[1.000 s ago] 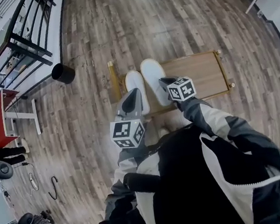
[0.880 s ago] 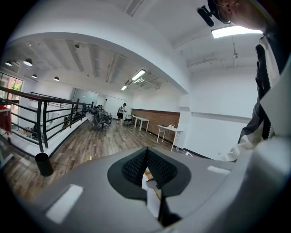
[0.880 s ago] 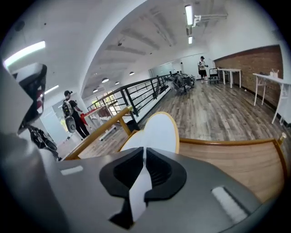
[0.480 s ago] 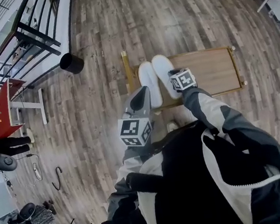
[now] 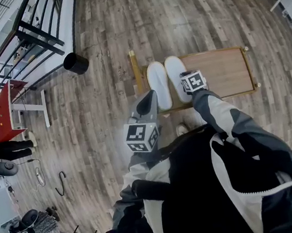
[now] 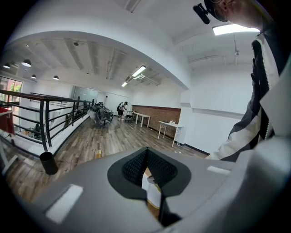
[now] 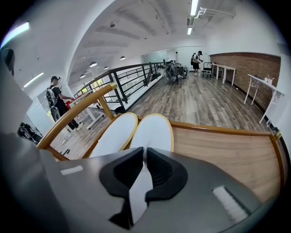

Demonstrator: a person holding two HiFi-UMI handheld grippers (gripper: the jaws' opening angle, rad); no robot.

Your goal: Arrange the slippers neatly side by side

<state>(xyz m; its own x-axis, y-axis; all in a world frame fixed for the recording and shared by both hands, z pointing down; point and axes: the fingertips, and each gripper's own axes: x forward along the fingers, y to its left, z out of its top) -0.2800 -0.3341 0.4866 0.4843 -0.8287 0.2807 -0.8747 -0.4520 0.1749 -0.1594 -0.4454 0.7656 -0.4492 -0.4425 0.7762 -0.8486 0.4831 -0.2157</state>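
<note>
Two white slippers lie side by side, toes level, on a low wooden platform point(image 5: 221, 73): the left slipper point(image 5: 159, 84) and the right slipper point(image 5: 176, 76). My right gripper point(image 5: 183, 75) points steeply down at the right slipper's heel and is shut on it; white slipper material fills the thin slit between its jaws point(image 7: 144, 150). Ahead of it both the right slipper point(image 7: 153, 129) and the left slipper point(image 7: 113, 134) show. My left gripper point(image 5: 149, 98) is shut and holds nothing, just beside the left slipper's heel. A bit of white slipper point(image 6: 152, 191) shows past its jaws point(image 6: 146, 150).
The platform has a raised wooden rim point(image 7: 218, 129) and a curved rail point(image 7: 77, 113) at its left end. A black bin point(image 5: 76, 63) stands on the plank floor to the left, with a red table point(image 5: 2, 109) and a railing point(image 5: 33, 43) beyond. A person point(image 7: 57, 102) stands by the railing.
My right gripper has come down with the right slipper, whose toe was ahead of the left one and now lies level with it. My left gripper has shifted slightly.
</note>
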